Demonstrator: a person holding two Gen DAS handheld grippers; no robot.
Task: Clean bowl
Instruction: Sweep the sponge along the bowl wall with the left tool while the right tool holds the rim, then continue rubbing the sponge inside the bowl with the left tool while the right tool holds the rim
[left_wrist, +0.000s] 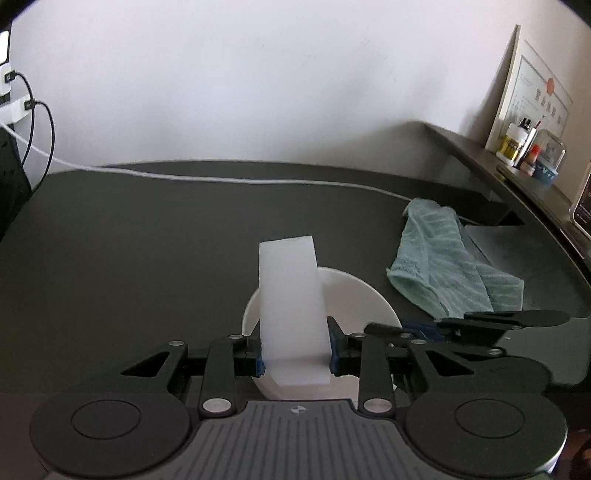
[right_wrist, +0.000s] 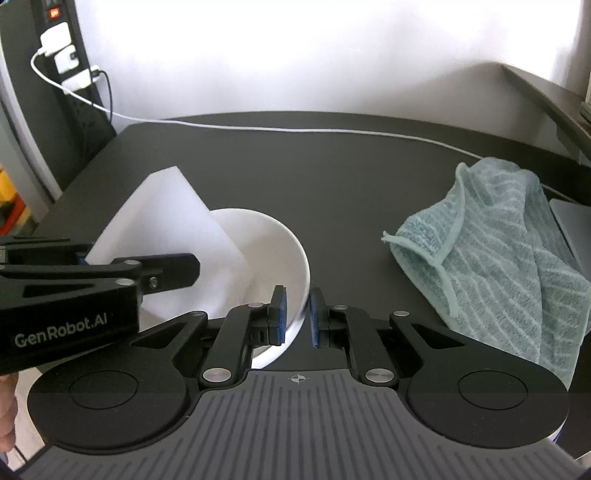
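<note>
one bowl (right_wrist: 280, 243), one sponge (left_wrist: 291, 306), one towel (right_wrist: 491, 258)

Right gripper (right_wrist: 296, 315) jaws apparently astride bowl (right_wrist: 291, 254) rim

1. The left and far parts of the dark surface (left_wrist: 147, 229) lie bare; a gripper could pass freely there.
2. A white cable (left_wrist: 229, 180) runs along the far edge, lying flat.
3. The crumpled towel (right_wrist: 495, 254) fills the right side, near the bowl (right_wrist: 284, 254) but apart from it; a bare strip lies between them.
4. The sponge (right_wrist: 166, 229) leans into the bowl and takes up its left half.
5. A raised shelf (left_wrist: 480, 155) with small bottles (left_wrist: 515, 142) walls off the far right.
</note>
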